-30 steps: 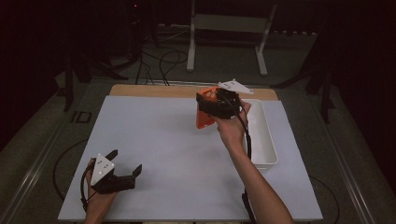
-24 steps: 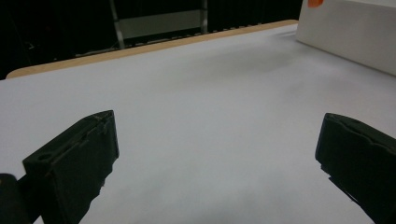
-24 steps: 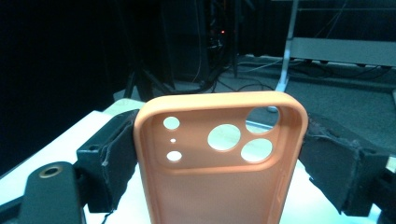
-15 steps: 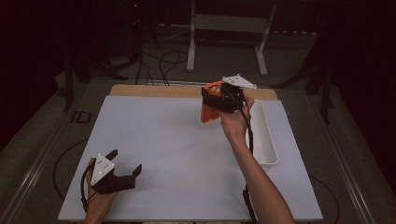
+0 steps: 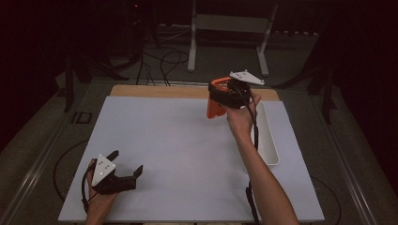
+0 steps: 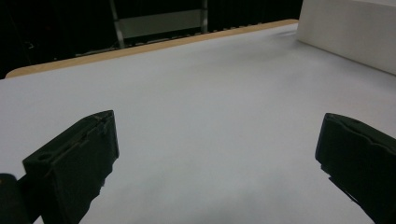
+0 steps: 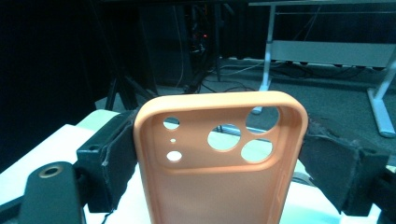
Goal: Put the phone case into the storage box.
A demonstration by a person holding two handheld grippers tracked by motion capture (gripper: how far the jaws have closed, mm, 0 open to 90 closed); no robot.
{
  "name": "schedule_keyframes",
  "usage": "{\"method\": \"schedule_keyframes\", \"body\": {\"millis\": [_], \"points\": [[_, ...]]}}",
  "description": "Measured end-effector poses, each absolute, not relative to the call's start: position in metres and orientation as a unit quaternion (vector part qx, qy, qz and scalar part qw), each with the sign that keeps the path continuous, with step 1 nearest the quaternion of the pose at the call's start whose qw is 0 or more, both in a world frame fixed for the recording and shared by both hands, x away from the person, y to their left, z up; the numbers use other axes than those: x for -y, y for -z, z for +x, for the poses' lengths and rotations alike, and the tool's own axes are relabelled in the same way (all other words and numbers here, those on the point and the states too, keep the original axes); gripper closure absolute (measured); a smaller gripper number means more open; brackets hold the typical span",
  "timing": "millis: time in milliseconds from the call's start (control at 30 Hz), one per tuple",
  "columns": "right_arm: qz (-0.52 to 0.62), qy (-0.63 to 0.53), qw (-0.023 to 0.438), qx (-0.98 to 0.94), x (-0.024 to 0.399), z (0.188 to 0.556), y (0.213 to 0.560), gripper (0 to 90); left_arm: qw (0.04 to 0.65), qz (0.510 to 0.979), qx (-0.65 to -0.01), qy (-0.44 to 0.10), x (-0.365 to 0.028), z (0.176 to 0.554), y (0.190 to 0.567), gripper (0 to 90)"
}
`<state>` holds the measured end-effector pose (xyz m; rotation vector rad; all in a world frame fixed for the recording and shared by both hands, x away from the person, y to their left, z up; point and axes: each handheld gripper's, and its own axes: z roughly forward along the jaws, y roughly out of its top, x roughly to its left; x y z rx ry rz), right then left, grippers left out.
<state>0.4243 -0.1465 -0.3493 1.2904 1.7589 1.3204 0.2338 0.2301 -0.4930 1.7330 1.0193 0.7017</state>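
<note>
I am holding the orange phone case (image 7: 219, 163) clamped between the jaws of my right gripper (image 5: 224, 96), lifted above the far end of the white tray (image 5: 268, 145), just to its left. The pickup looks done; setting the case down is left. I am seeing nothing inside the tray. My left gripper (image 5: 123, 169) is resting on the bench (image 5: 178, 140), well left of the tray, jaws apart and holding nothing.

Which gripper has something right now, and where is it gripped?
The right gripper is shut on the orange phone case, jaws pressing its two long side edges near the camera-cutout end. The left gripper is open and holds nothing.
</note>
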Motion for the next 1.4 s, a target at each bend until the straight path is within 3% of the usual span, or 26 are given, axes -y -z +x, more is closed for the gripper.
{"method": "schedule_keyframes", "body": {"millis": [1400], "points": [[0.522, -0.469, 0.331, -0.632, 0.196, 0.434, 0.34, 16.4, 0.486, 0.71, -0.419, -0.29, -0.231, 0.233, 0.493, 0.3]]}}
